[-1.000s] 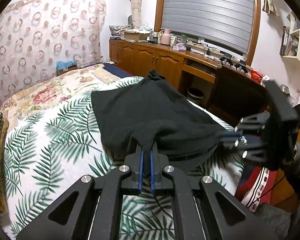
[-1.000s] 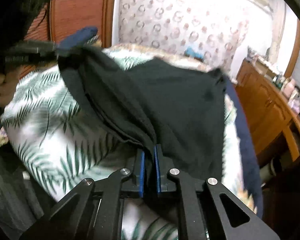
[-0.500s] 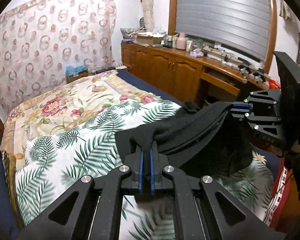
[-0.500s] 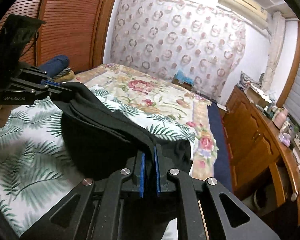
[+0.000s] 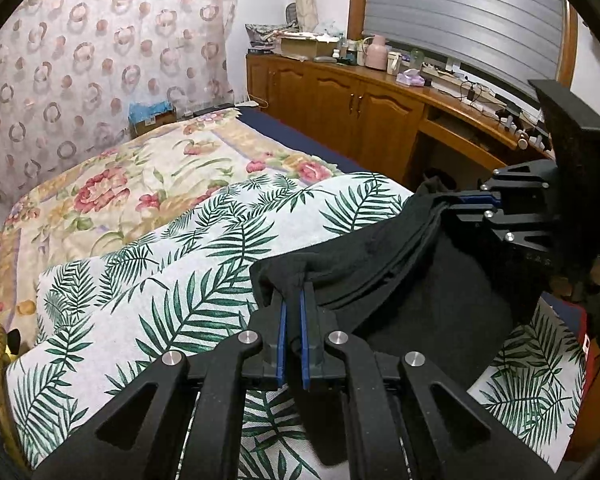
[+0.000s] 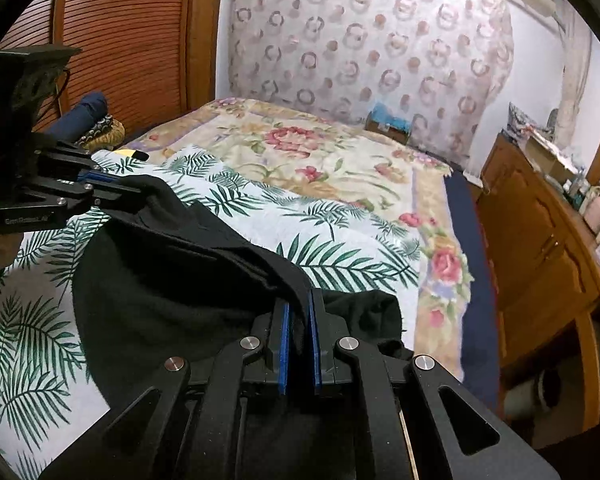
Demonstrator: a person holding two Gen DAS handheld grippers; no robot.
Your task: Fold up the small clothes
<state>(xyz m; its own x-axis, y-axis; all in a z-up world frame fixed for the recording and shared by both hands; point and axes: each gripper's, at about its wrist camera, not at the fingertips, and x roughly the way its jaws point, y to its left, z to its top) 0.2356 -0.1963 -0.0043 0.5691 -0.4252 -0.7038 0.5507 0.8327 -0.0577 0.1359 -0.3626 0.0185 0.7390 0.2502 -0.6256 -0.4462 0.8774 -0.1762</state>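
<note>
Now clamped at both ends: black garment (image 5: 412, 280) strung between left gripper (image 5: 292, 304) and right gripper (image 6: 298, 312), blue pads shut on bunched cloth at each. Long axis from near-left to far-right in the left view, top edge pulled into a taut ridge, rest sagging below onto the palm-print quilt (image 5: 172, 272). Hangs over the near right part of the bed, lower folds touching the quilt.

Seen only from the left wrist: right gripper (image 5: 476, 200) side-on, jaws pressed on a gathered corner; wooden cabinets (image 5: 340, 108) and cluttered counter under the shuttered window. Seen only from the right wrist: left gripper (image 6: 100, 190) at far left biting the other corner, slatted wooden door (image 6: 124, 40) behind it, a loose flap of garment (image 6: 364, 312) drooping right of the near jaws, possibly a sleeve or leg, hard to tell.

Wide bare stretch of quilt and floral bedspread (image 6: 300, 144) beyond the cloth. Bed's right edge near, dark blue sheet (image 6: 468, 264) showing along it, cabinets just past.
</note>
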